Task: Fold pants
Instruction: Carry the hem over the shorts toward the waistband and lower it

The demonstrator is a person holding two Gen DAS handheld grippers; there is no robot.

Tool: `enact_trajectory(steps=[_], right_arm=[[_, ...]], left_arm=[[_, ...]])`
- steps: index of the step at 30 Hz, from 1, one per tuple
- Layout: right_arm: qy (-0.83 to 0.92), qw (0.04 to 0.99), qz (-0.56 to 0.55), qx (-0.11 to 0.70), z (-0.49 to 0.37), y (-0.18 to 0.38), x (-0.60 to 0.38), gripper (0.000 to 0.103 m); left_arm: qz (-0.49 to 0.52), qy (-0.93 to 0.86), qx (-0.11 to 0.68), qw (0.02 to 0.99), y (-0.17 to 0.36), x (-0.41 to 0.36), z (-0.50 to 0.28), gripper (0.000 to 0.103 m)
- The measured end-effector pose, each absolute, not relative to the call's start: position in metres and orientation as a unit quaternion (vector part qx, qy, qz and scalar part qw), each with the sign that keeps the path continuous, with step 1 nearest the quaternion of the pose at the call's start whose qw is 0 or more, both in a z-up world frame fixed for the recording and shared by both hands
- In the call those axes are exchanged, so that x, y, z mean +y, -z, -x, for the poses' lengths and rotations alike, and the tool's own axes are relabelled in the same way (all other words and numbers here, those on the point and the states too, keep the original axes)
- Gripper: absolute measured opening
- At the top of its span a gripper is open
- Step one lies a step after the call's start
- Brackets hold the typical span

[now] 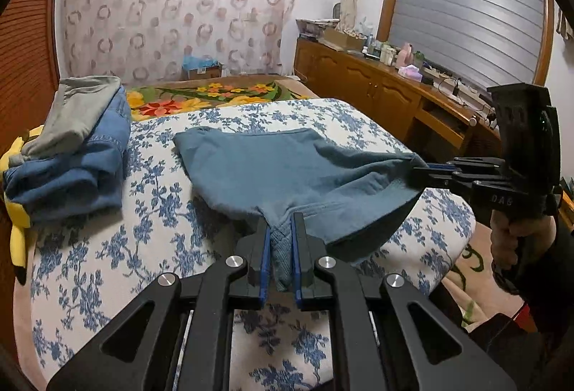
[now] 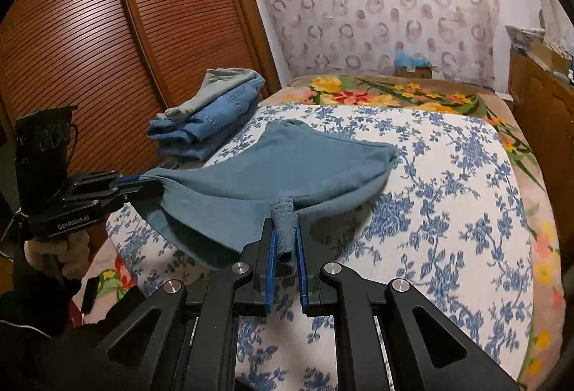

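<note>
Teal-blue pants (image 1: 287, 168) lie partly folded on the blue-flowered bedspread (image 1: 107, 265), their near edge lifted off the bed. My left gripper (image 1: 281, 224) is shut on a bunched corner of that edge. My right gripper (image 1: 421, 168), at the right in the left wrist view, is shut on the other corner. In the right wrist view the pants (image 2: 287, 168) stretch from my right gripper (image 2: 285, 229) to the left gripper (image 2: 150, 184) at the left. The far folded end rests on the bed.
A stack of folded jeans and a grey garment (image 1: 79, 147) sits at the bed's left, also seen in the right wrist view (image 2: 211, 114). A yellow plush toy (image 1: 18, 211) lies beside it. A wooden cabinet (image 1: 376, 86) runs along the right, a slatted wardrobe (image 2: 107, 50) along the left.
</note>
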State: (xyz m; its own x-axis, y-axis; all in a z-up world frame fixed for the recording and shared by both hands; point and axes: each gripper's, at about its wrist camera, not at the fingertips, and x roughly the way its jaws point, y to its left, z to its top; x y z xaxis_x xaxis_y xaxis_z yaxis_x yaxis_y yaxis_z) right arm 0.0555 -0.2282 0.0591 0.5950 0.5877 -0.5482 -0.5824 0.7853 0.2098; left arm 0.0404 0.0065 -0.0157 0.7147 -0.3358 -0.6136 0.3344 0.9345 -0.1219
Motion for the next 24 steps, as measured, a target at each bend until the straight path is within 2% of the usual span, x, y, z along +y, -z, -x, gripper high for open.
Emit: enact_trajectory(steps=[17, 24], right_arm=[[-0.347, 0.886, -0.026, 0.308, -0.011, -0.054, -0.245, 0.010], [-0.338, 0.889, -0.032, 0.308, -0.013, -0.052, -0.250, 0.010]], left_arm=[[0.008, 0.206, 0.319, 0.925, 0.005, 0.002, 0.004, 0.011], [0.006, 0.208, 0.322, 0.924, 0.008, 0.001, -0.005, 0.011]])
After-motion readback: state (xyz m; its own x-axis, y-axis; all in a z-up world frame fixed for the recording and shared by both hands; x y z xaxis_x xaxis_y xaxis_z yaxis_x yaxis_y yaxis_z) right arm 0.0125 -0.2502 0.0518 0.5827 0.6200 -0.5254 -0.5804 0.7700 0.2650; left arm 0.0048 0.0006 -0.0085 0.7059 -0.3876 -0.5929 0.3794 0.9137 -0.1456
